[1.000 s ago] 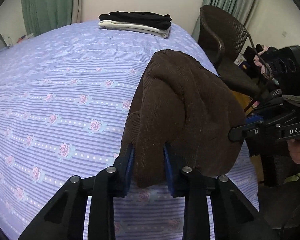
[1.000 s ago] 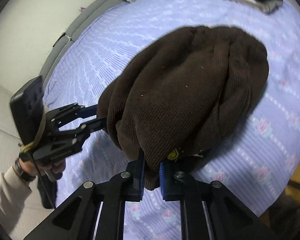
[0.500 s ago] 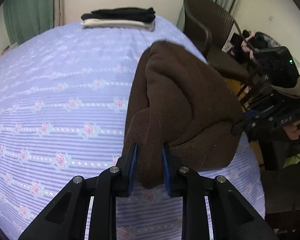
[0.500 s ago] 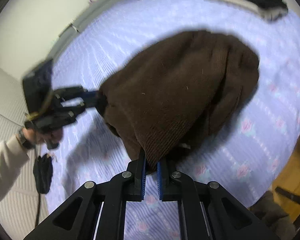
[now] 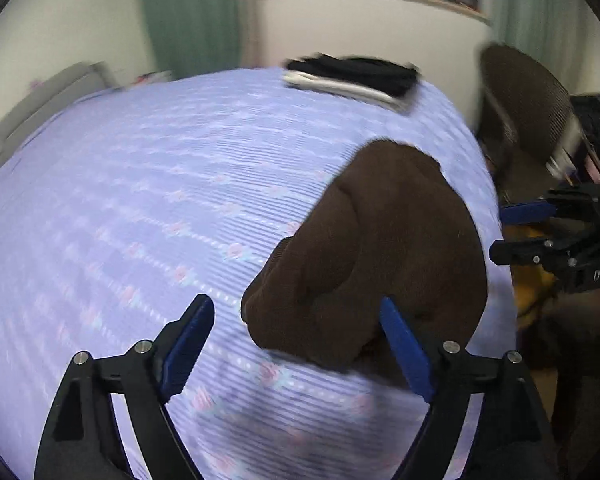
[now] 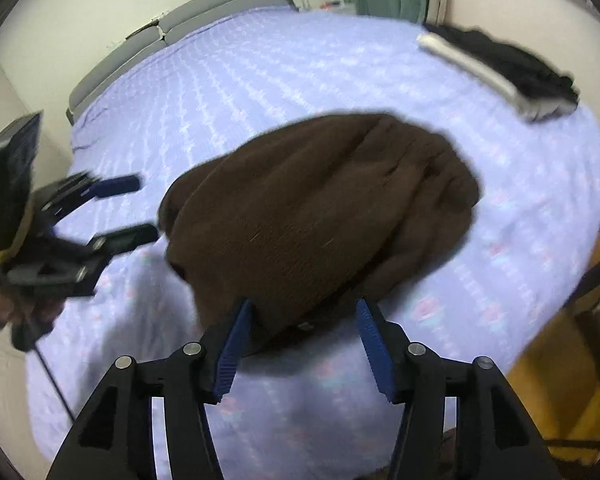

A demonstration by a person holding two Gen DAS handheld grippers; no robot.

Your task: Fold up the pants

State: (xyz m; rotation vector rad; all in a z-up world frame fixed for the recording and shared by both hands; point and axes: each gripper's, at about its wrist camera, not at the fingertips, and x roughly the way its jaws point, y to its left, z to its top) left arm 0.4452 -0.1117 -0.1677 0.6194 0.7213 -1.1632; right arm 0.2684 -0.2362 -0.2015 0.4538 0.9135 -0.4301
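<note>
While the brown pants [image 5: 380,248] lie bunched, the right gripper [image 5: 512,232] reads "DAS".

You are looking at dark brown pants [image 5: 380,248], their ribbed, corduroy-like fabric showing a single colour all over. Beneath them, the bedspread [image 5: 140,200] is showing pale lavender with fine stripes, dotted white lines and rows of small pink roses. Your left gripper [image 5: 296,344] and your right gripper [image 6: 304,348] are both showing black frames with bright blue pads. At the far edge, a folded stack [image 6: 508,68] is showing black over white. The curtains [image 5: 188,12] are showing green, the chair [image 5: 528,108] dark brown, the headboard [image 6: 180,24] grey.
</note>
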